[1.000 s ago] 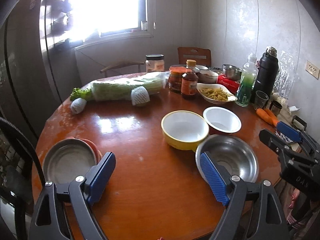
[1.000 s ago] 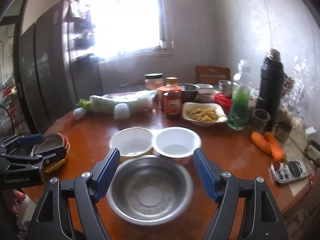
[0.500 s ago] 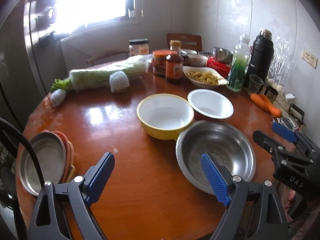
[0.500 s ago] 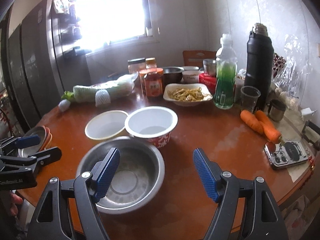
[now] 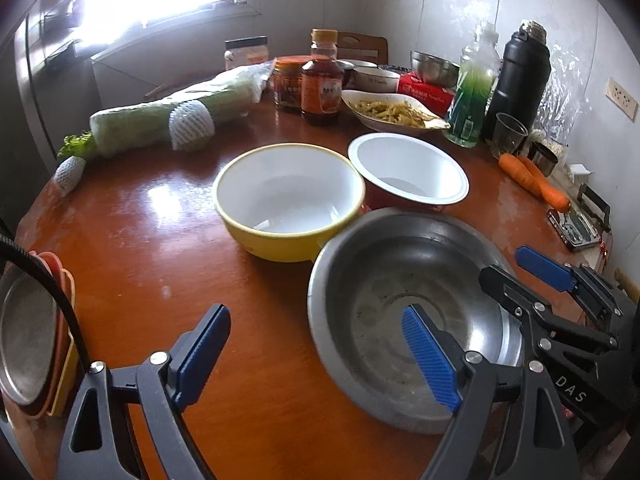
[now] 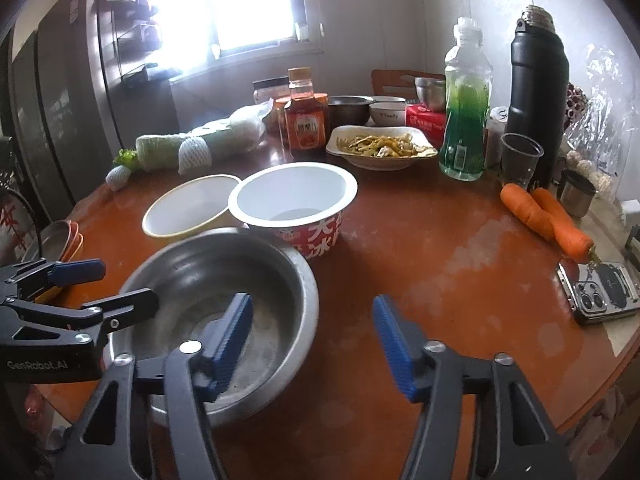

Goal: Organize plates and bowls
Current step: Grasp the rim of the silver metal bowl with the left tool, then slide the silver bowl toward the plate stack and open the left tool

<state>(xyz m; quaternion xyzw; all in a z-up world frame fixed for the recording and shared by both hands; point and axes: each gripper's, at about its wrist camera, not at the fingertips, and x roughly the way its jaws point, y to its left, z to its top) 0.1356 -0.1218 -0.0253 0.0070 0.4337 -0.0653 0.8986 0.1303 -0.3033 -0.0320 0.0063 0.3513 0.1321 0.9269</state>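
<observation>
A steel bowl (image 5: 404, 304) sits near the front edge of the round wooden table (image 5: 160, 240); it also shows in the right wrist view (image 6: 216, 300). Behind it stand a yellow bowl (image 5: 288, 200) and a white paper bowl with red print (image 6: 296, 204). A stack of plates with a steel one on top (image 5: 28, 336) lies at the left edge. My left gripper (image 5: 316, 356) is open, its right finger over the steel bowl's near rim. My right gripper (image 6: 312, 340) is open, its left finger over the steel bowl, straddling its right rim.
At the back stand sauce jars (image 5: 322, 80), a dish of food (image 5: 394, 112), a green bottle (image 6: 464, 104), a black flask (image 6: 536, 92), a plastic cup (image 6: 520, 158) and wrapped cabbage (image 5: 168, 120). Carrots (image 6: 544, 216) and a phone (image 6: 600, 296) lie right.
Both grippers have moved forward and down toward the steel bowl, which now looms larger. The right gripper has shifted right, so the bowl's right rim lies between its fingers. Both stay open.
</observation>
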